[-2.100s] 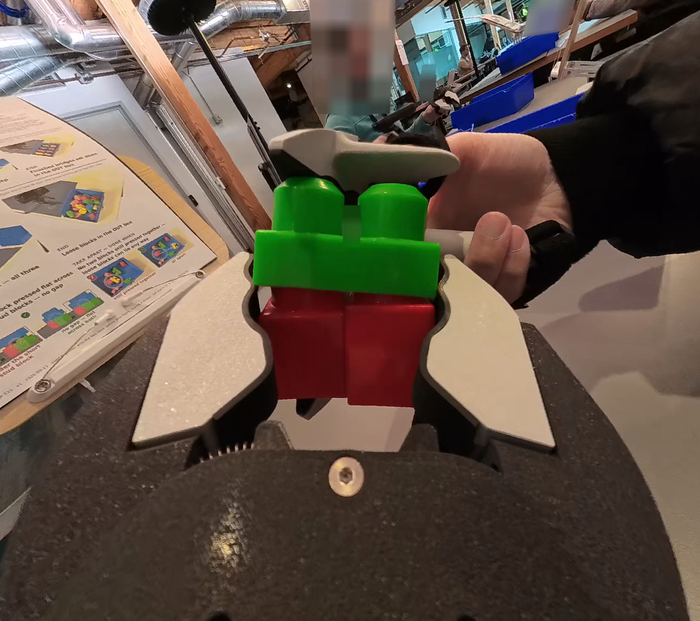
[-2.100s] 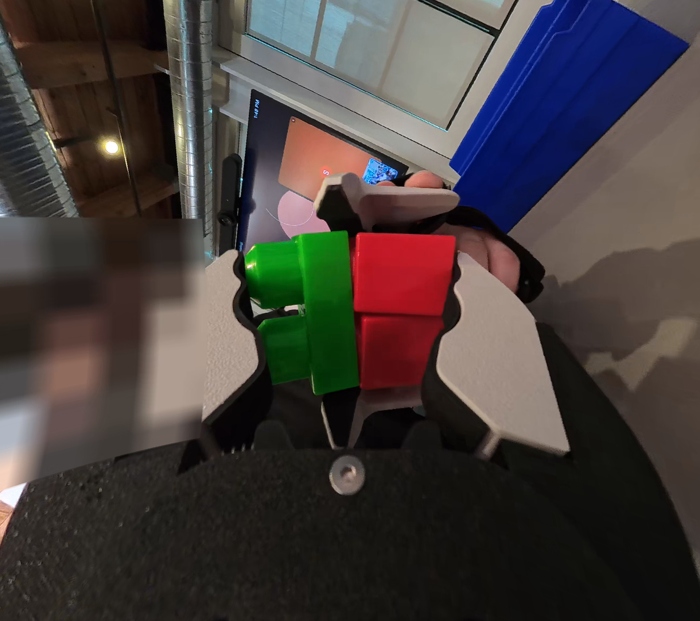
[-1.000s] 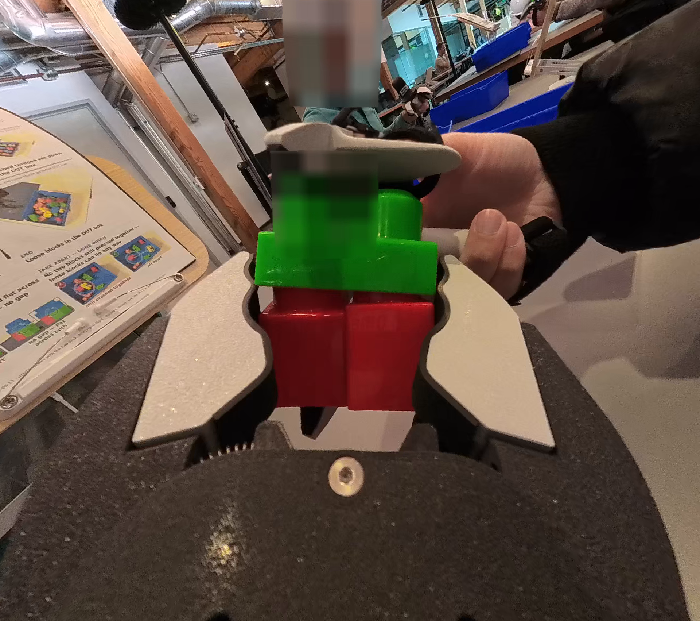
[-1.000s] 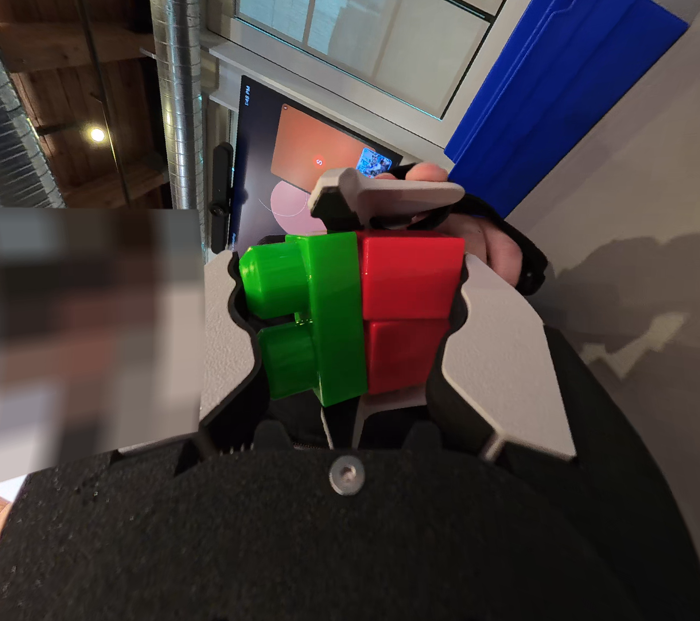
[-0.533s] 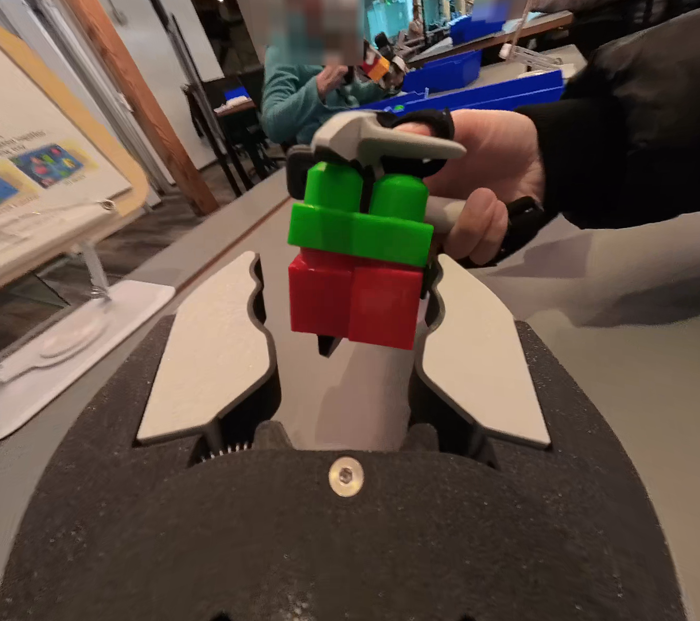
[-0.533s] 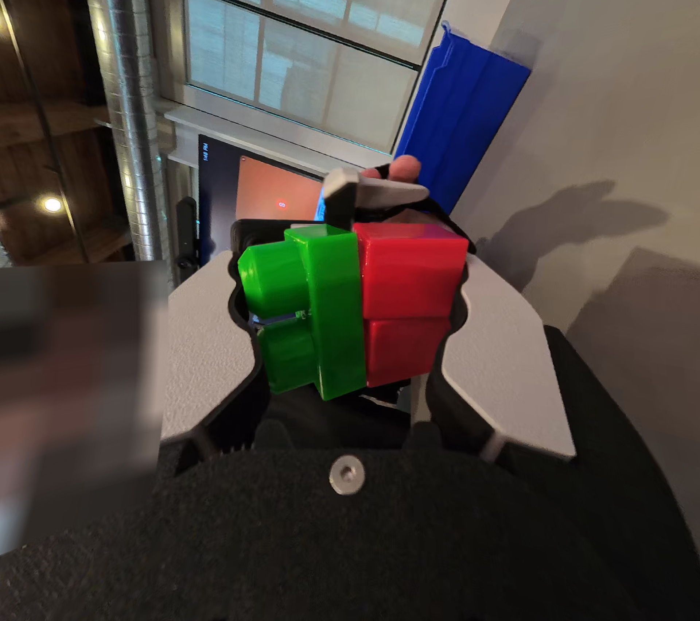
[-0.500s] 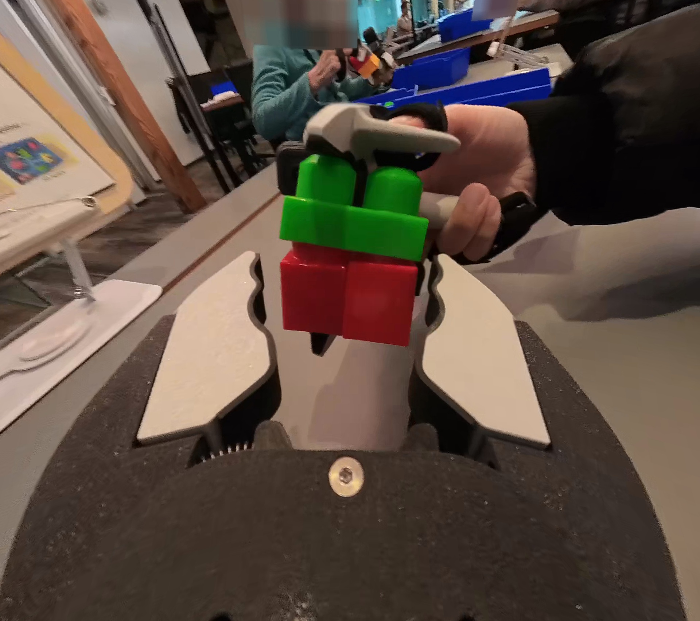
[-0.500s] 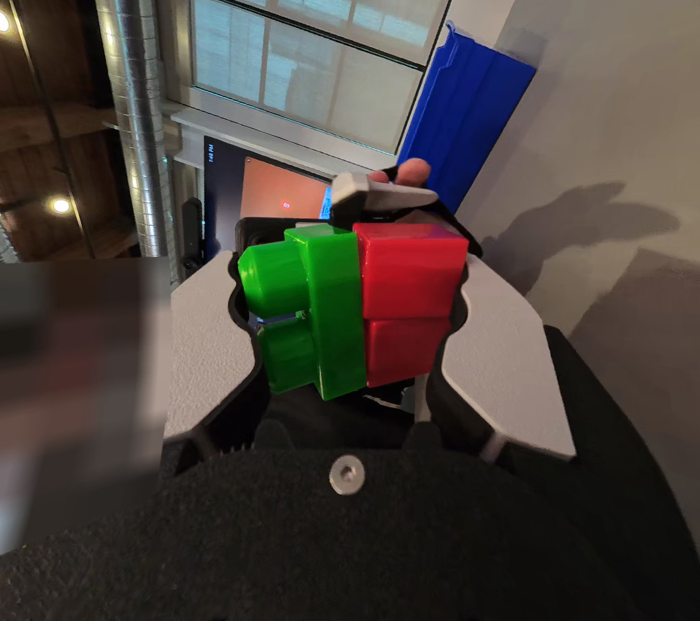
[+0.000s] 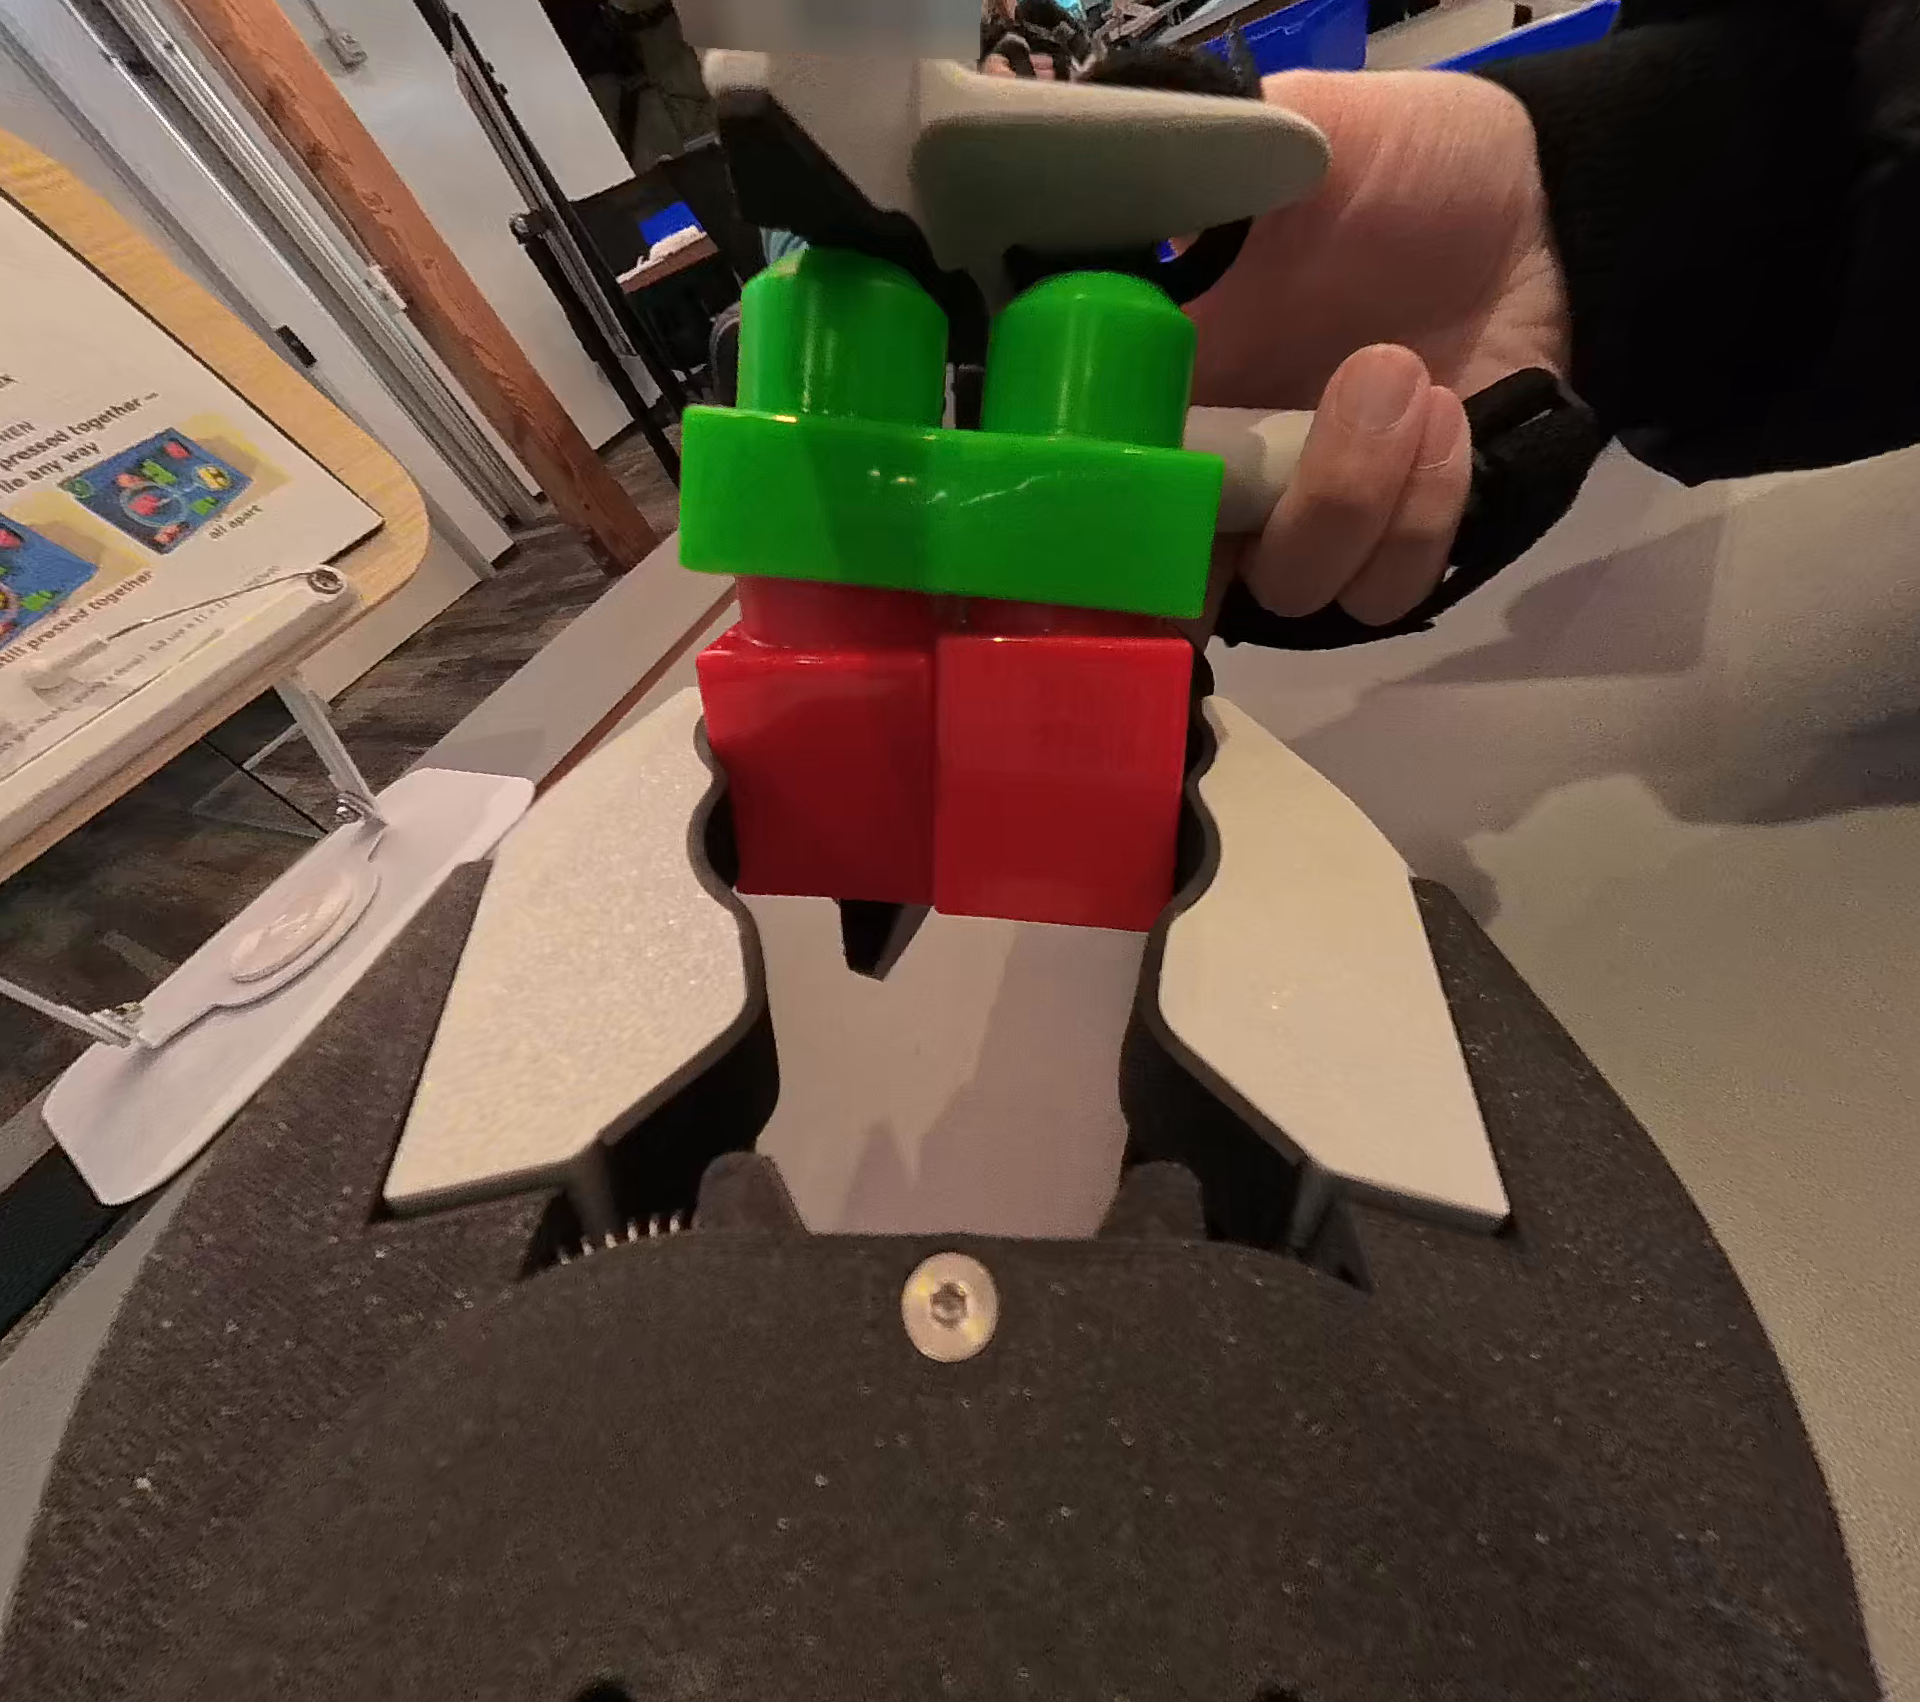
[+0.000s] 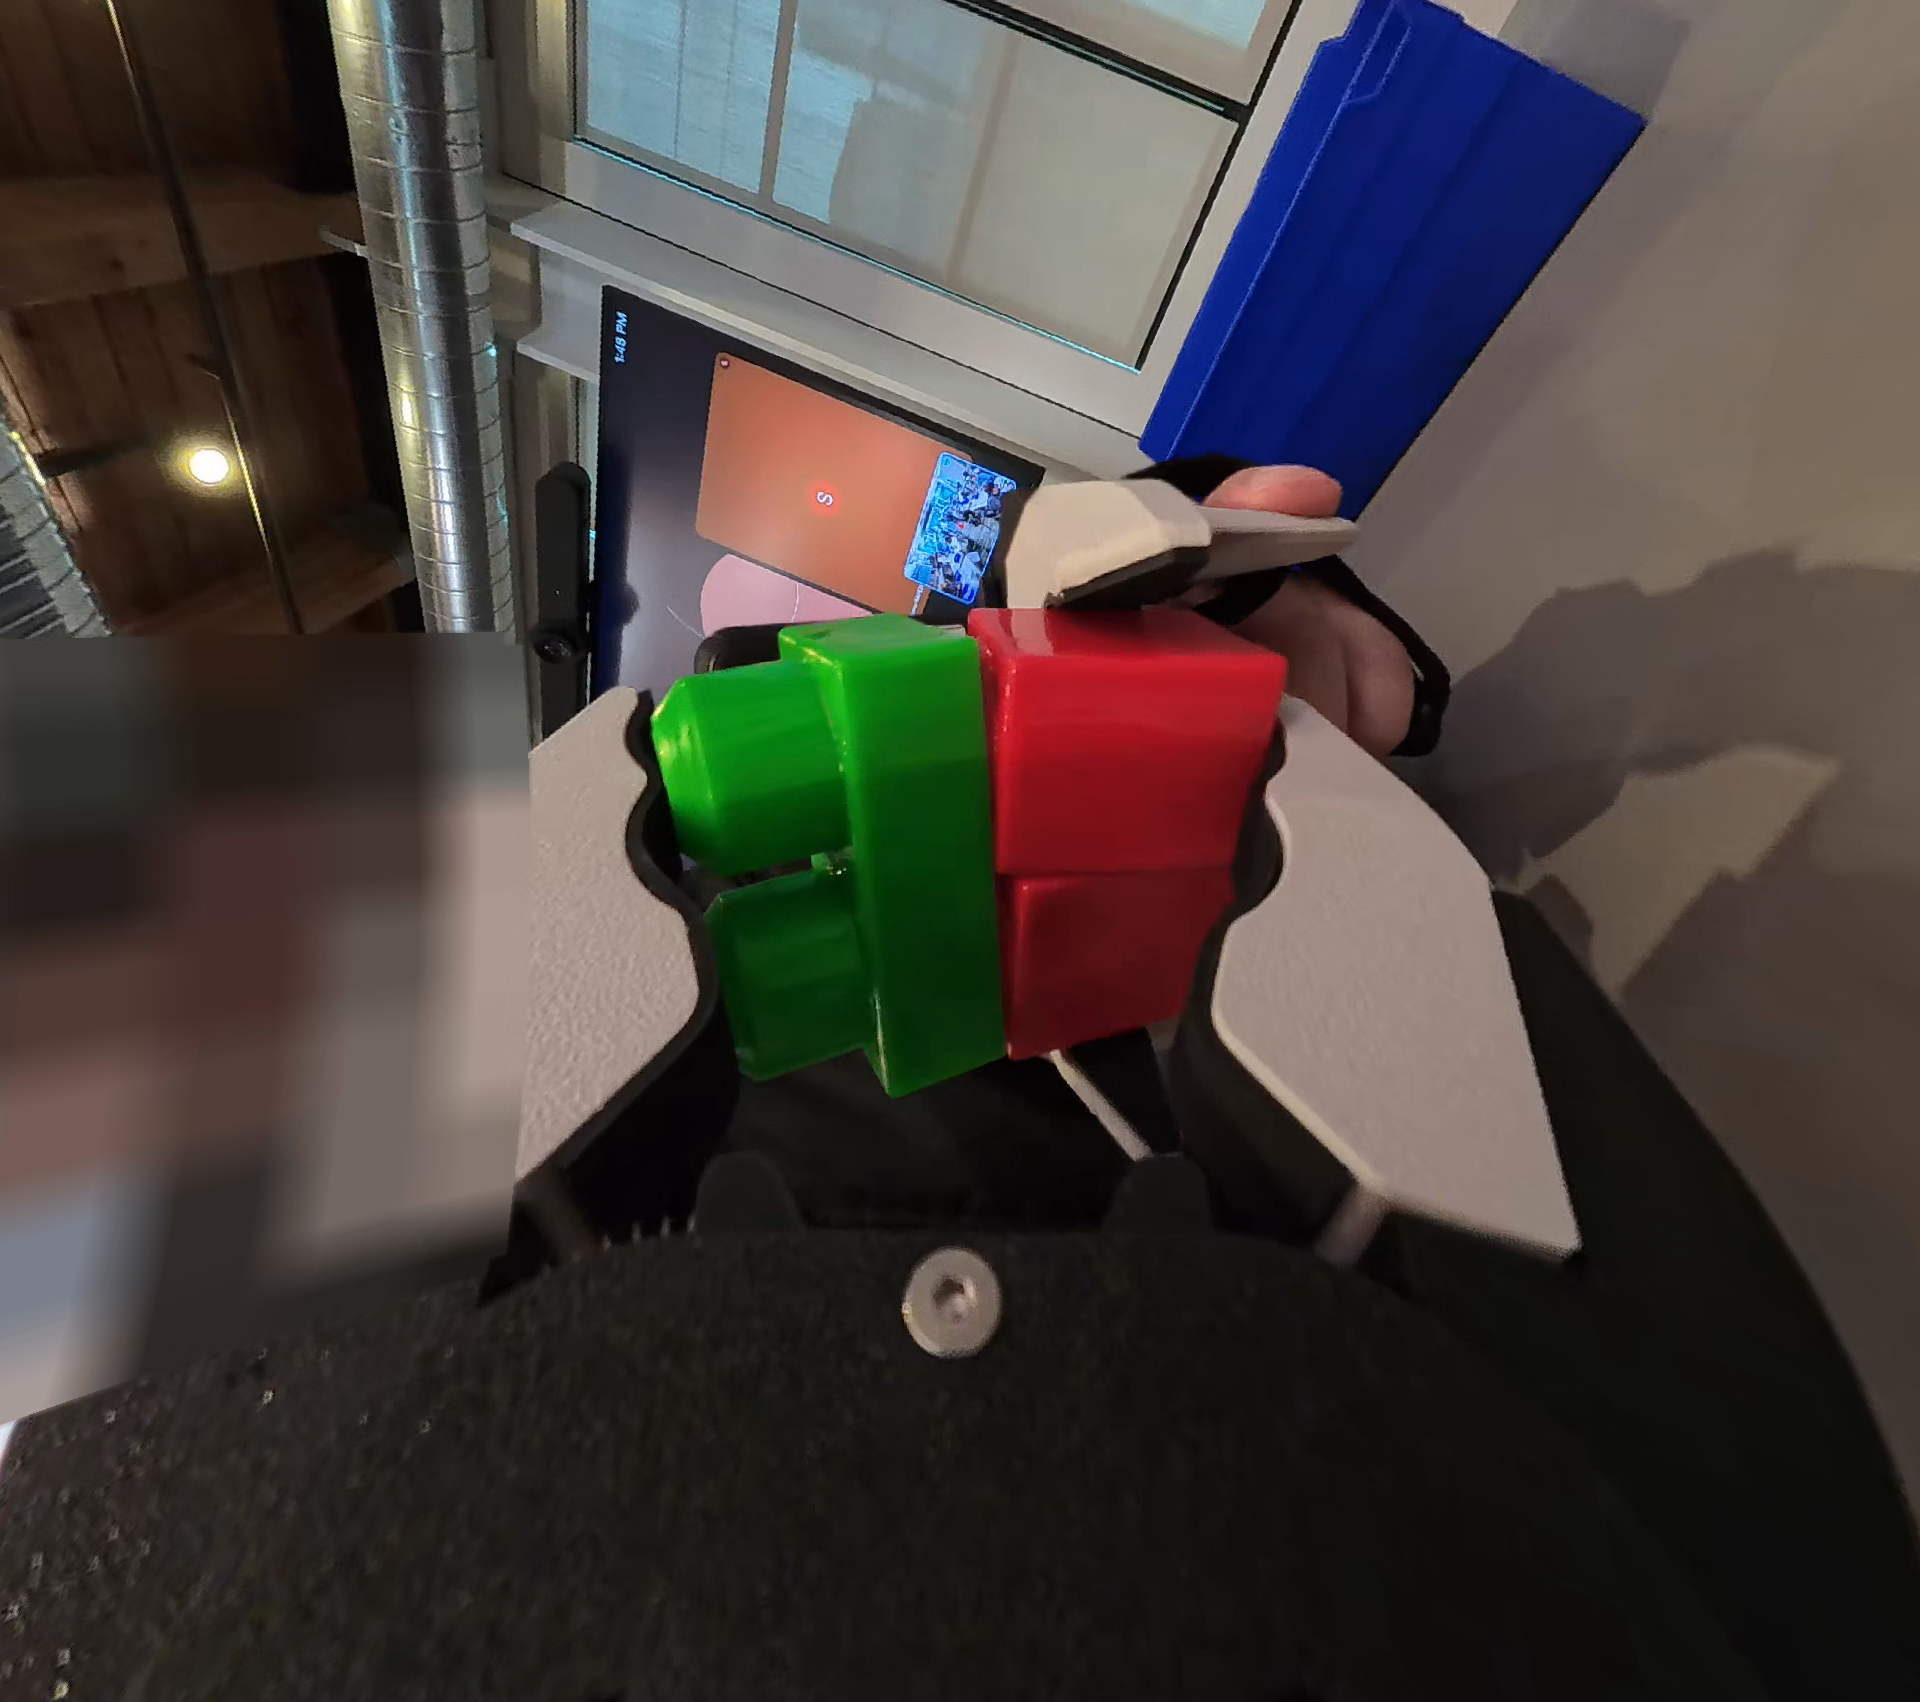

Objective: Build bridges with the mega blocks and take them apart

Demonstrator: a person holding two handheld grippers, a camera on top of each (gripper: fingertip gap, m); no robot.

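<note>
A small stack is held in the air: a green two-stud block (image 9: 945, 509) on two red blocks (image 9: 945, 779). In the left wrist view my left gripper (image 9: 951, 738) has its fingertips against both sides of the red blocks. The green block sits slightly tilted, and a red stud shows under its left end. In the right wrist view my right gripper (image 10: 956, 717) is shut along the stack, one finger on the green block's (image 10: 894, 842) studs and one on the red blocks' (image 10: 1122, 821) undersides. The left gripper's fingers (image 10: 1143, 540) show above and below the red blocks.
A hand (image 9: 1403, 302) holds the right gripper over the grey table (image 9: 1662, 977). An instruction board on a stand (image 9: 156, 509) is at the left. Blue bins (image 9: 1320, 21) stand behind, one also in the right wrist view (image 10: 1392, 250), beside a lit screen (image 10: 810, 489). There is about 5 cm between the tips of the two grippers.
Half a second ago my left gripper had drawn back off the stack. It has come forward, and the red blocks are between its tips again. The right gripper kept hold.
</note>
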